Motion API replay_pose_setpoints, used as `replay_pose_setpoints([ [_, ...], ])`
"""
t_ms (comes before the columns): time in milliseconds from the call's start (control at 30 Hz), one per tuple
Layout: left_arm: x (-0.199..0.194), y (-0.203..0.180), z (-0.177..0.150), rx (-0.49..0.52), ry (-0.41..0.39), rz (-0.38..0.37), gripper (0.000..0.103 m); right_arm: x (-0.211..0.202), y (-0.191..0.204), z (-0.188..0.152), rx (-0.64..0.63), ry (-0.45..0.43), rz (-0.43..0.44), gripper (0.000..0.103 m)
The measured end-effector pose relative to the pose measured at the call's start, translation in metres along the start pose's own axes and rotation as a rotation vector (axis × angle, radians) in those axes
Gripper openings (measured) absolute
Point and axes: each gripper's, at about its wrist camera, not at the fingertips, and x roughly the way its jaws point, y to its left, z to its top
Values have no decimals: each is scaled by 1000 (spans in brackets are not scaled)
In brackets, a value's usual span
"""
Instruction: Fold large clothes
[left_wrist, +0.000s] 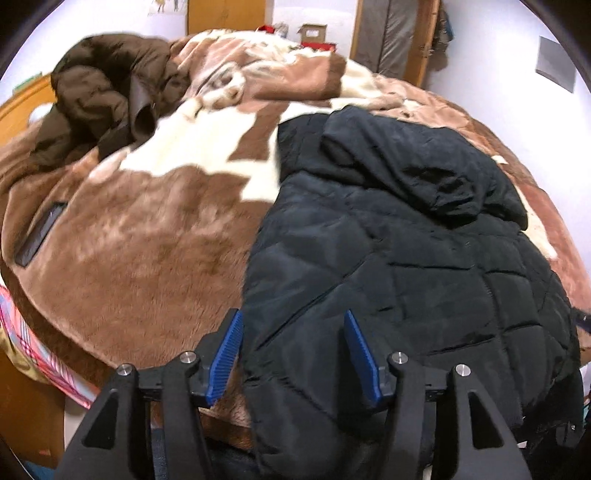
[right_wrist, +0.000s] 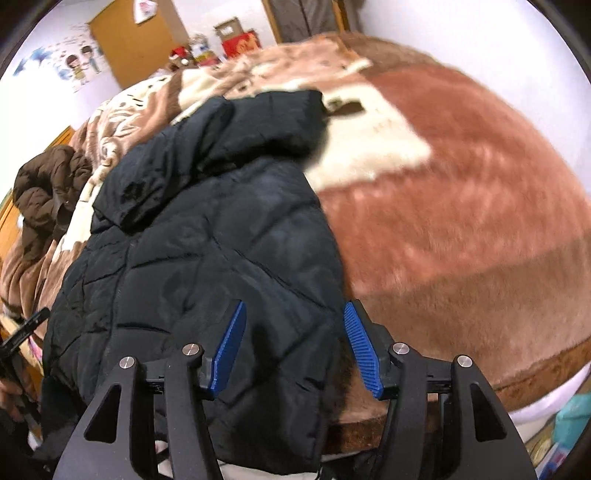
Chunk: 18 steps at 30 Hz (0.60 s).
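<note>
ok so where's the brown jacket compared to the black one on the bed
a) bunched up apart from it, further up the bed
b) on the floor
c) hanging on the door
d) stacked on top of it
a: the brown jacket lies crumpled on the blanket, well apart from the black jacket.

We see a bed under a plush brown-and-cream fleece blanket (left_wrist: 147, 236), pale lilac walls (right_wrist: 480, 33), an orange-brown wooden door (right_wrist: 136, 44), and cartoon wall stickers (right_wrist: 79, 66).
</note>
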Motion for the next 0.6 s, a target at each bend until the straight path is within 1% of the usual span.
replay_pose_setpoints([
  [67, 8, 6, -4, -13, 20, 11, 59, 6, -3, -5, 13, 27, 2, 57],
  [167, 17, 12, -12, -37, 50, -1, 61, 14, -8, -11, 39, 63, 25, 57],
  [300, 24, 5, -20, -44, 78, -40, 61, 21, -10, -17, 65, 99, 63, 58],
  [400, 24, -1, -24, -31, 90, -36, 61, 24, -10, -21, 90, 130, 104, 58],
  [500, 23, 0, -29, -66, 118, -56, 61, 25, -10, -26, 101, 154, 123, 58],
  [600, 23, 4, -37, -105, 166, -78, 61, 24, -7, -31, 100, 175, 138, 57],
])
